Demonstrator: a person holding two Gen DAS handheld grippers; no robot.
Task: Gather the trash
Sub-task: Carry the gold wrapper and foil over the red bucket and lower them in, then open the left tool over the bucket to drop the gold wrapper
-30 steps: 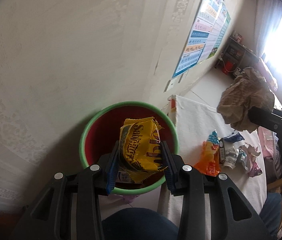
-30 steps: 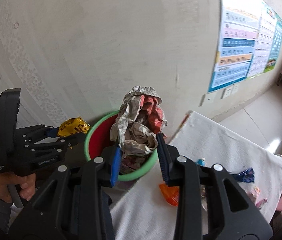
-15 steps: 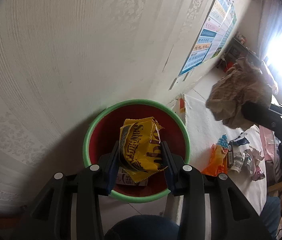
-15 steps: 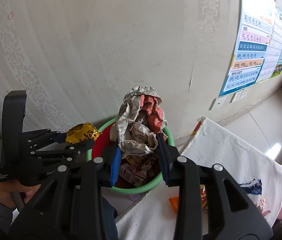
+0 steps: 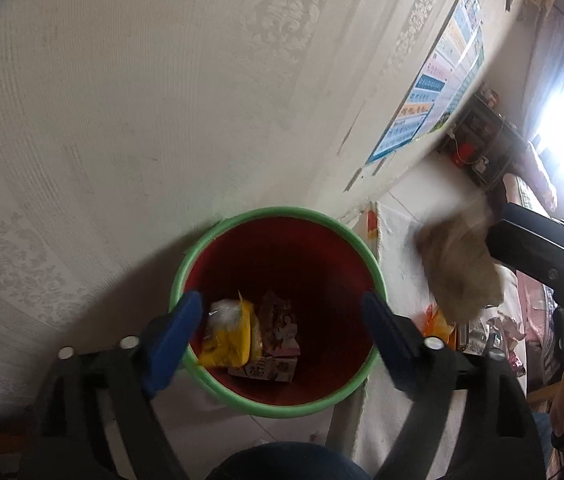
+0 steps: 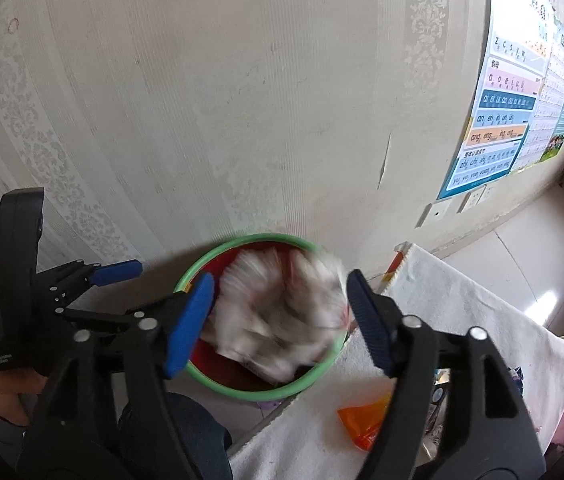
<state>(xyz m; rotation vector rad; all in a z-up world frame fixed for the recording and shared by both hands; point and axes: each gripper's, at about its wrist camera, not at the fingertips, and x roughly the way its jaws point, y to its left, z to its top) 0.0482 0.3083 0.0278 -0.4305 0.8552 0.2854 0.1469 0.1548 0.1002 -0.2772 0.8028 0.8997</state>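
Note:
A green-rimmed red bin (image 5: 282, 212) stands on the floor by the wall. A yellow snack wrapper (image 5: 229, 336) lies inside it beside a pink carton (image 5: 277, 328). My left gripper (image 5: 282, 316) hangs over the bin, its jaws opening with nothing between them. In the right wrist view my right gripper (image 6: 277, 284) is over the bin's rim (image 6: 257, 238), jaws opening. A crumpled newspaper ball (image 6: 282, 308), blurred, is loose between them, and the pads do not press on it. The same ball (image 5: 458, 272) shows blurred at the bin's right side.
A white cloth-covered table (image 6: 462, 312) adjoins the bin on the right, with an orange wrapper (image 6: 366, 420) and more litter (image 5: 498, 328) on it. A patterned wall with a poster (image 6: 502, 120) stands close behind. The person's dark-clad knee (image 5: 282, 460) is below the bin.
Both grippers opened. The yellow wrapper left the left jaws and now lies in the bin. The newspaper ball came free of the right jaws and is dropping toward the bin.

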